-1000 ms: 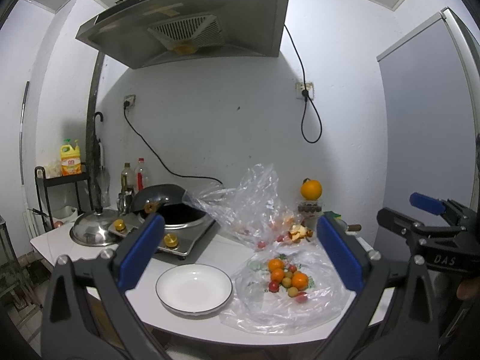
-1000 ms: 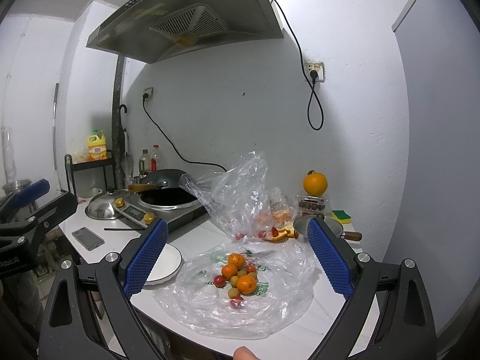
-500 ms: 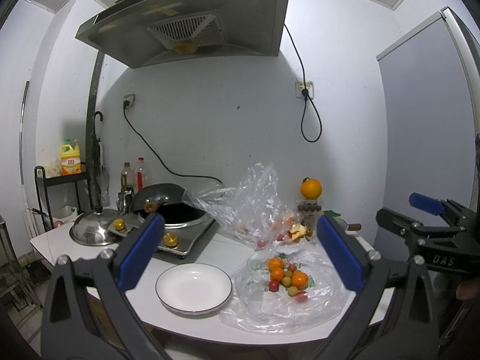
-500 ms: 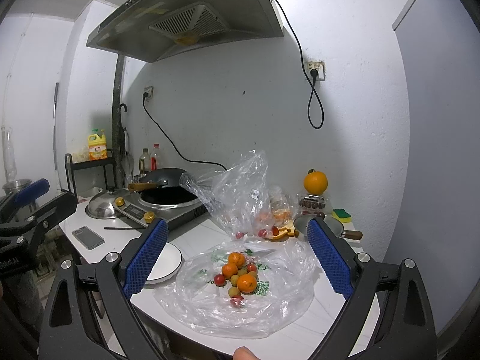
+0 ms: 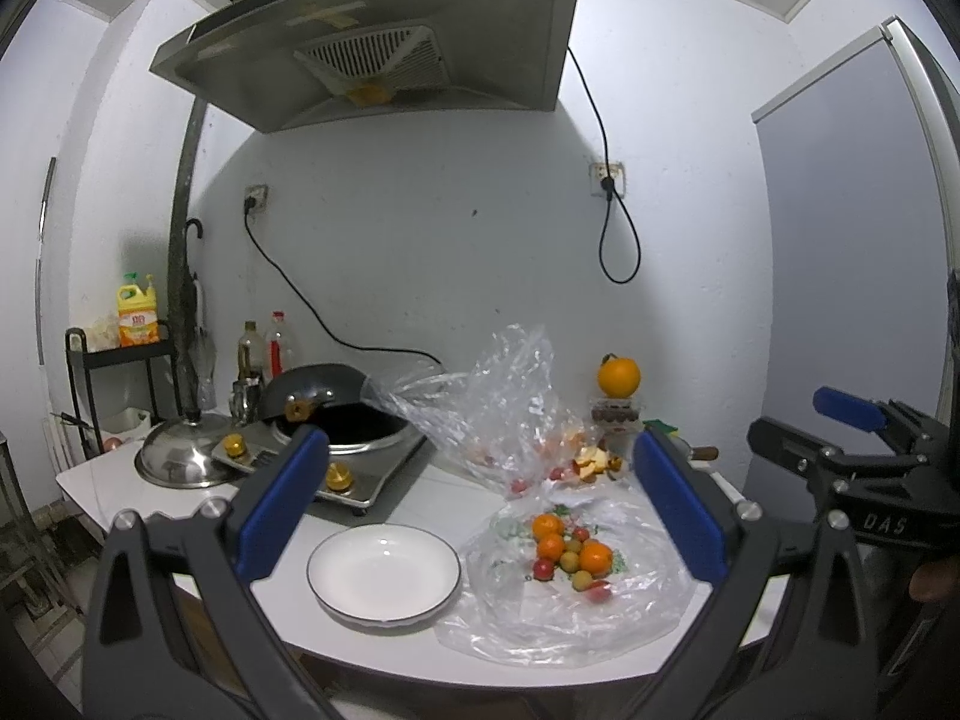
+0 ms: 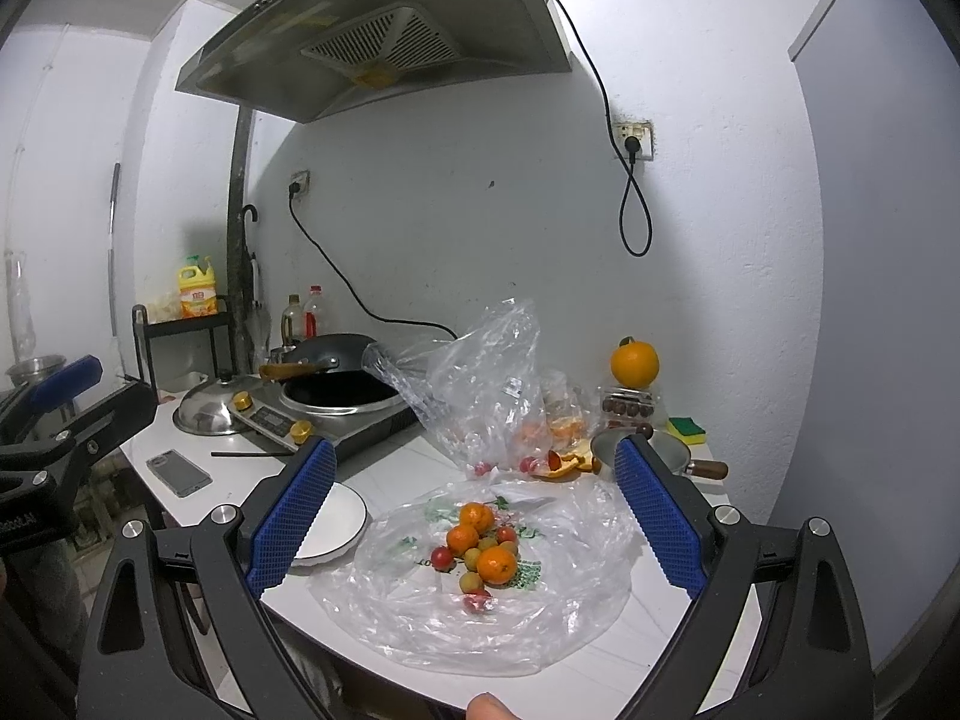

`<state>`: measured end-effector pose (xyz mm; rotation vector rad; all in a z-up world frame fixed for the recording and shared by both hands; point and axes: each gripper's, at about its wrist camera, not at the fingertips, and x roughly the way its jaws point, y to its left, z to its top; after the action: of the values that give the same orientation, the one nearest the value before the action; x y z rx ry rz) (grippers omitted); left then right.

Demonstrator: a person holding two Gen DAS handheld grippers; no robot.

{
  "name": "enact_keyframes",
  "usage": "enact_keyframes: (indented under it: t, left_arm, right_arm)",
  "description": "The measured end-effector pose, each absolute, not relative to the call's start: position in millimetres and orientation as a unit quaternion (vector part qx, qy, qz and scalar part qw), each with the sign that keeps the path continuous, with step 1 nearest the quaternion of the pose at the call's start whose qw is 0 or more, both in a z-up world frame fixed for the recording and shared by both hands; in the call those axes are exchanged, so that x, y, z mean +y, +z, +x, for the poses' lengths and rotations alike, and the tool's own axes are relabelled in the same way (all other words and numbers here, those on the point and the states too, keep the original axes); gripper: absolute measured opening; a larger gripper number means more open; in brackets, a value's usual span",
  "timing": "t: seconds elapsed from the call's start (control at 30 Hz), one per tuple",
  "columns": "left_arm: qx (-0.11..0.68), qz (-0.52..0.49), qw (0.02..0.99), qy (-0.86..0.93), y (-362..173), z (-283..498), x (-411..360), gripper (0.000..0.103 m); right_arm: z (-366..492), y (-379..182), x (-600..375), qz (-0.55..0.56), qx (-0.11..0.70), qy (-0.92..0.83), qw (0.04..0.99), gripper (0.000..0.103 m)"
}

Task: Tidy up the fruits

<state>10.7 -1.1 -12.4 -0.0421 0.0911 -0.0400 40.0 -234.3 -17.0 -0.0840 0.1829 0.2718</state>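
White plaster wall [image 5: 420, 252], steel range hood [image 5: 384, 42] overhead, black rack [image 5: 114, 372] left, white countertop [image 6: 612, 654].

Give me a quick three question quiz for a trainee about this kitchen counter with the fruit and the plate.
1. True or false: the white plate already holds fruit.
2. What does the small fruit pile lie on: A) flat plastic bag, B) wok, C) lid?
3. Are the left claw and right claw open or shut?

Key: 1 false; 2 A; 3 both open, holding nothing.
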Motion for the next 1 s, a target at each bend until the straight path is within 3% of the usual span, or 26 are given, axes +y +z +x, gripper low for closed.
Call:
enact_keyframes:
  t: [0.6, 1.0]
  left_arm:
    - [0.045, -0.031, 0.998, -0.016, -18, 16, 2, 0.103]
    - [0.093, -0.037, 0.995, -0.023, -36, 65, -2, 0.103]
  right_arm:
    - [45, -16, -235, -0.047, 0.1, 0.137, 0.984, 0.096]
    - [89, -31, -240, -0.058, 0.151, 0.138, 0.977, 0.096]
